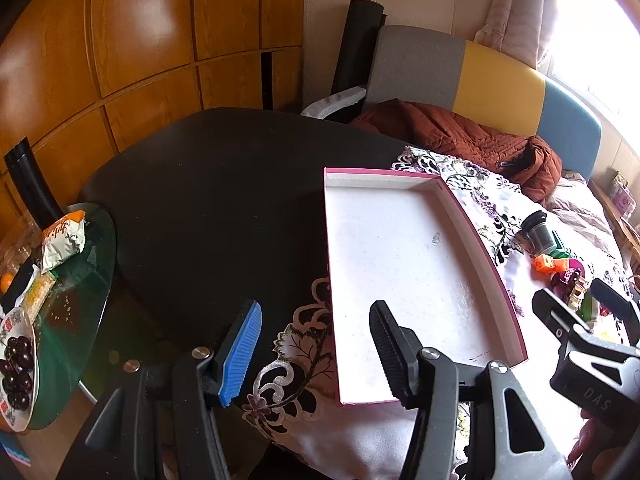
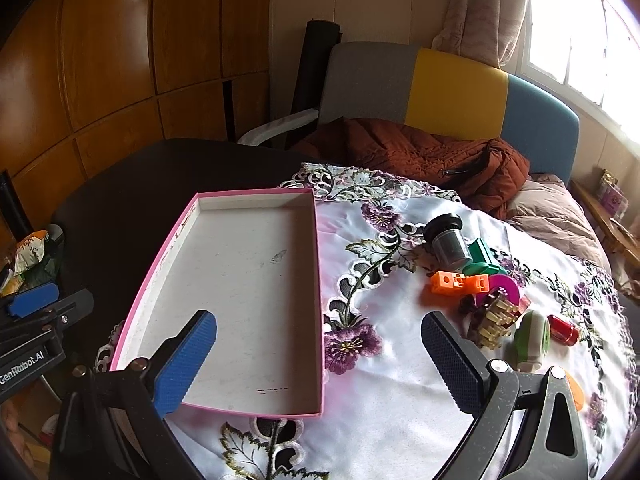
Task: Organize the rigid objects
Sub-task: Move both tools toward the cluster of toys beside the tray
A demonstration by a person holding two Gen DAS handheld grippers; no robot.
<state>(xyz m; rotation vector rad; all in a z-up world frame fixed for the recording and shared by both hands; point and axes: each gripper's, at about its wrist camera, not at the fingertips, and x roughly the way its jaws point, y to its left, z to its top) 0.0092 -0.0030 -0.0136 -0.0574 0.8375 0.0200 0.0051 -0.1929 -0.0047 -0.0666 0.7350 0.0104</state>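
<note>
Right wrist view: right gripper (image 2: 320, 360) released, hovering over the pink tray (image 2: 256, 200); toy pile (image 2: 496, 304), perhaps blocks, at two o'clock. Left gripper (image 1: 316, 352) released too.

Both wrist cameras look steeply down from close above the table. The left faces the shallow pink-rimmed cardboard tray (image 1: 404, 276); the right, beside it, shares that tray (image 2: 248, 304).
</note>
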